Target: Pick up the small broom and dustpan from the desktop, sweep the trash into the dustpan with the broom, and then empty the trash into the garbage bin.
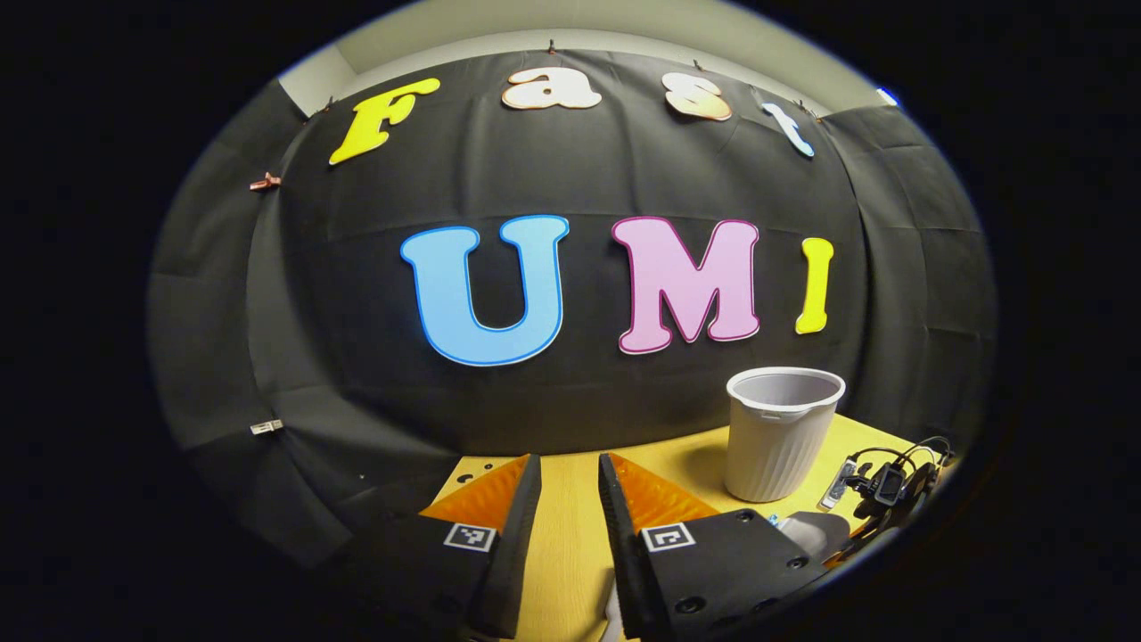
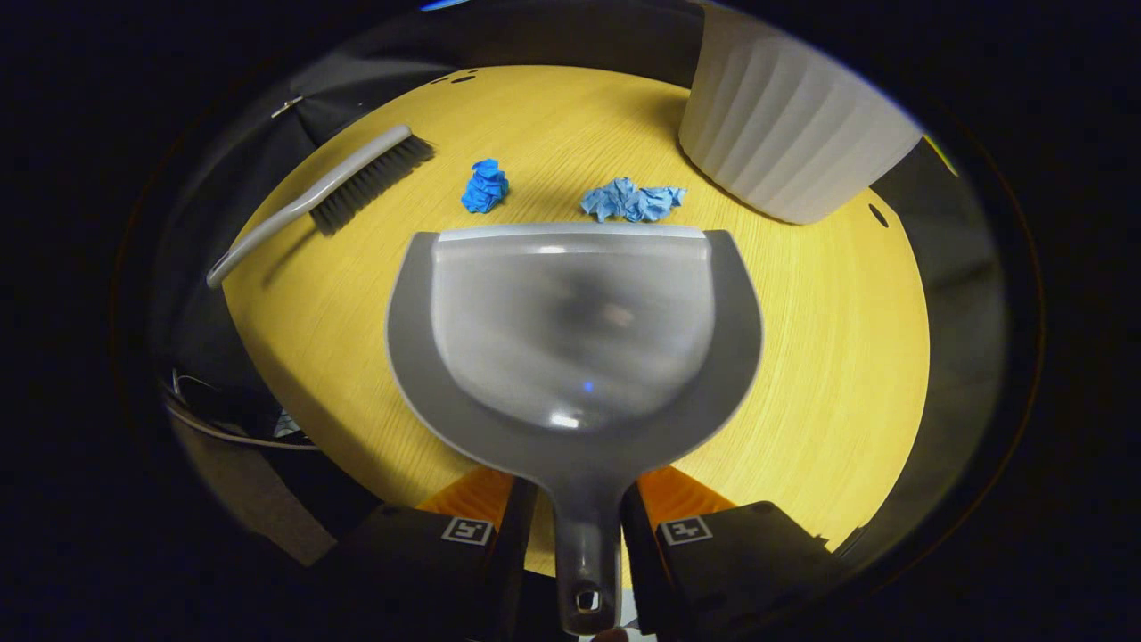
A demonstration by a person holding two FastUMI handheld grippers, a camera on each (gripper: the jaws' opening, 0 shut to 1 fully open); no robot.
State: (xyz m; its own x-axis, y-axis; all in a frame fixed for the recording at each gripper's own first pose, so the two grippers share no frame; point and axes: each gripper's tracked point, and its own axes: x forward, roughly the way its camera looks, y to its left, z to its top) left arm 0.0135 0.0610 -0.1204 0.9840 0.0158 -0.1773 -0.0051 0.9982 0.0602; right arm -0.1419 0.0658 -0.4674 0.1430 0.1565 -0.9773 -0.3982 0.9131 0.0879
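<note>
The right gripper (image 2: 578, 526) clamps the dustpan (image 2: 575, 348) by its handle, its lip just short of two blue paper wads (image 2: 486, 185) on the desk (image 2: 829, 339). The broom (image 2: 330, 198) lies far left, the bin (image 2: 784, 116) far right. The left gripper (image 1: 570, 508) hangs open, empty, near the bin (image 1: 783, 432)

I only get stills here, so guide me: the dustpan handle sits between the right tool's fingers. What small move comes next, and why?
Probably bring the left tool down to the broom. The right tool appears closed on the dustpan handle, and its lip faces two blue paper wads. The broom lies ungripped on the desktop, while the left tool is open, facing the booth wall.
</note>
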